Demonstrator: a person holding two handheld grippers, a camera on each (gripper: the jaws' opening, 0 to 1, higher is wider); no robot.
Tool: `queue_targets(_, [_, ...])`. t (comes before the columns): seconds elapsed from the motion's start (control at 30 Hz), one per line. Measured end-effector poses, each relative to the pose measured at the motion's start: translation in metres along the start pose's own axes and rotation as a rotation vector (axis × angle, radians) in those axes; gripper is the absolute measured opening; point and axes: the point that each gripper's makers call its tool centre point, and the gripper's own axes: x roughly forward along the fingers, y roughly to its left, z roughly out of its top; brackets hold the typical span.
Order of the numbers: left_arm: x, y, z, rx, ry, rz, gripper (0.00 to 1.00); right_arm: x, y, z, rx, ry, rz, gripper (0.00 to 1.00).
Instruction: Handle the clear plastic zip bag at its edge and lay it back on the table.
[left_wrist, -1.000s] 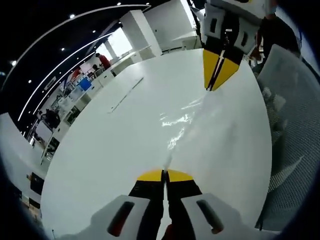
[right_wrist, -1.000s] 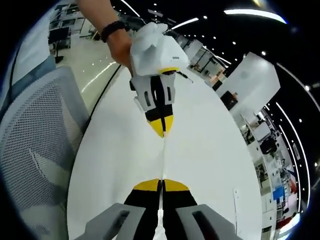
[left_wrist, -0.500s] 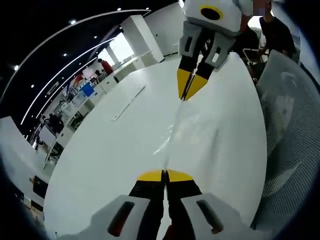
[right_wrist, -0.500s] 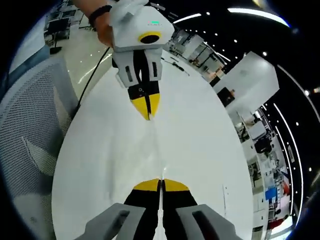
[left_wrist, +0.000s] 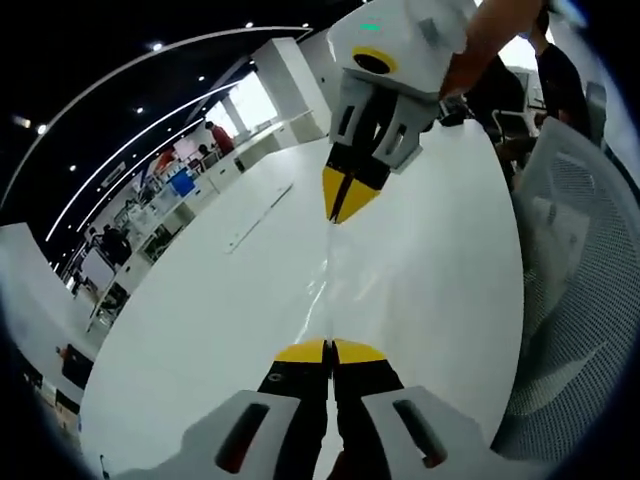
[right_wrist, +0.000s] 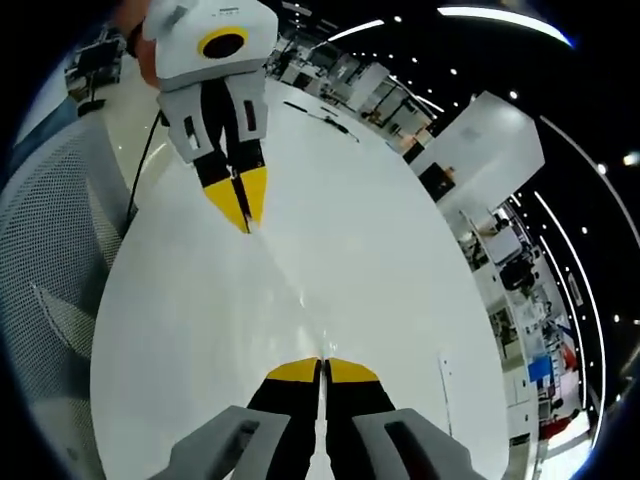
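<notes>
The clear plastic zip bag (left_wrist: 338, 282) hangs stretched above the white table (left_wrist: 200, 320), held at two opposite edges. My left gripper (left_wrist: 330, 346) is shut on its near edge in the left gripper view. My right gripper (left_wrist: 343, 214) is shut on the far edge, coming in from the top of that view. In the right gripper view the bag (right_wrist: 292, 292) runs as a thin glinting strip from my right gripper (right_wrist: 322, 362) up to my left gripper (right_wrist: 245, 224). A hand holds each gripper.
A grey mesh chair (left_wrist: 575, 300) stands beside the table, at the left in the right gripper view (right_wrist: 45, 300). A thin pale strip (left_wrist: 256, 204) lies on the table farther out. Desks and people fill the office behind.
The opposite gripper has shifted left and grown larger in each view. The bag now looks narrower, more edge-on. Both grippers stay shut on it.
</notes>
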Motion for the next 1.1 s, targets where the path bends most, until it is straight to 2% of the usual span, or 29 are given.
queue_targets(0.17, [0.002,0.001,0.004,-0.036,-0.017,0.013,0.00,-0.001,0.006,-0.006,0.037,0.009,0.002,0.00])
queue_targets(0.33, [0.003,-0.001,0.002,-0.051,-0.013,0.012,0.00,-0.002,0.012,-0.010,0.036,0.012,0.015,0.00])
queue_targets(0.57, [0.004,-0.005,0.001,-0.062,-0.004,-0.003,0.00,-0.004,0.018,-0.007,0.045,0.001,0.033,0.00])
queue_targets(0.67, [0.005,-0.005,0.001,-0.069,-0.001,-0.005,0.00,-0.004,0.020,-0.003,0.032,-0.003,0.038,0.04])
queue_targets(0.87, [0.008,-0.006,0.003,-0.059,0.000,-0.018,0.00,-0.005,0.022,0.012,-0.019,-0.025,0.053,0.08])
queue_targets(1.1, [0.011,-0.009,0.005,-0.040,0.000,-0.037,0.00,-0.005,0.027,0.047,-0.075,-0.074,0.093,0.11])
